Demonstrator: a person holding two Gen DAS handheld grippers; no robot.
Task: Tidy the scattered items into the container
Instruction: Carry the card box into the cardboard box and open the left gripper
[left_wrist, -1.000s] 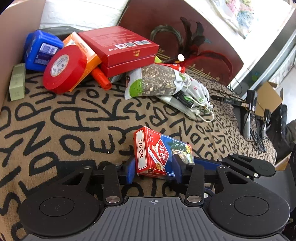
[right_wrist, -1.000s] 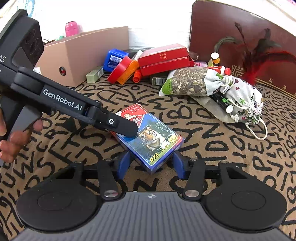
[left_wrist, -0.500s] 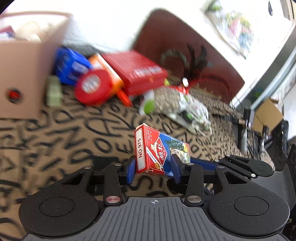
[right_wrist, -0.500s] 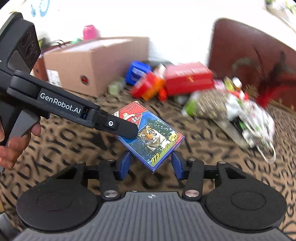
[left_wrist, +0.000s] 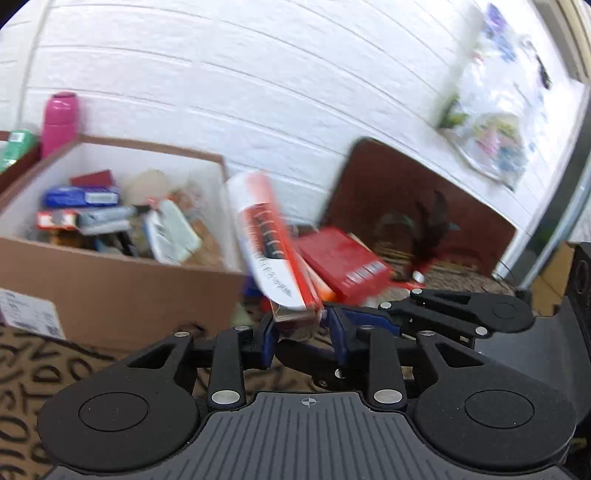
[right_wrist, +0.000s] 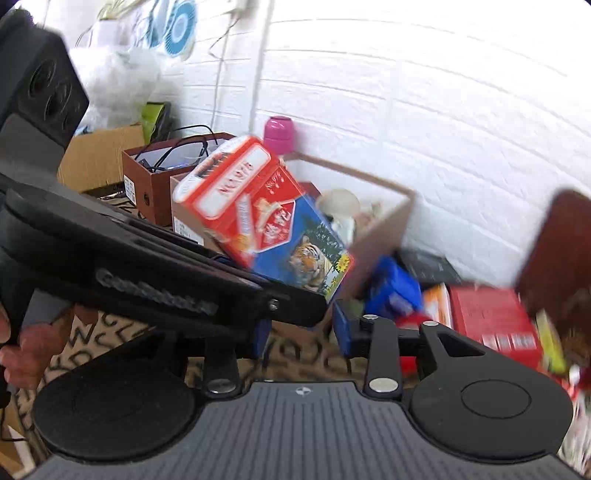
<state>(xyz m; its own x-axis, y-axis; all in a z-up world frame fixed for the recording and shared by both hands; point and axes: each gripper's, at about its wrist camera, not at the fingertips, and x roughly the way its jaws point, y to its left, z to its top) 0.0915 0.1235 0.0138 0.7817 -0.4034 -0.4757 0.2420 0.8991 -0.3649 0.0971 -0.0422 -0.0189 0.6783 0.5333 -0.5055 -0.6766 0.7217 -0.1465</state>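
A playing-card box (left_wrist: 273, 251), red and white with a tiger picture (right_wrist: 266, 218), stands tilted up in the air, and my left gripper (left_wrist: 301, 328) is shut on its lower end. The open cardboard box (left_wrist: 110, 288), holding several items, sits just left of and behind it (right_wrist: 380, 229). In the right wrist view one left finger (right_wrist: 184, 291) crosses under the card box. My right gripper (right_wrist: 301, 334) sits just below the card box; its jaws are closing with only the patterned cloth (right_wrist: 295, 350) seen between the pads. Its black body (left_wrist: 480, 314) lies right beside the left gripper.
Red flat boxes (left_wrist: 343, 262), a blue box (right_wrist: 395, 288) and an orange box lie on the cloth right of the container. A brown board (left_wrist: 406, 192) and dark feathers lean on the white brick wall. A pink bottle (left_wrist: 59, 122) and small brown boxes (right_wrist: 147, 177) stand behind the container. A hand (right_wrist: 22, 350) holds the left gripper.
Both grippers rose off the patterned cloth and swung left toward the cardboard box. The card box came up with the left gripper and tipped upright. The right pads no longer flank the card box.
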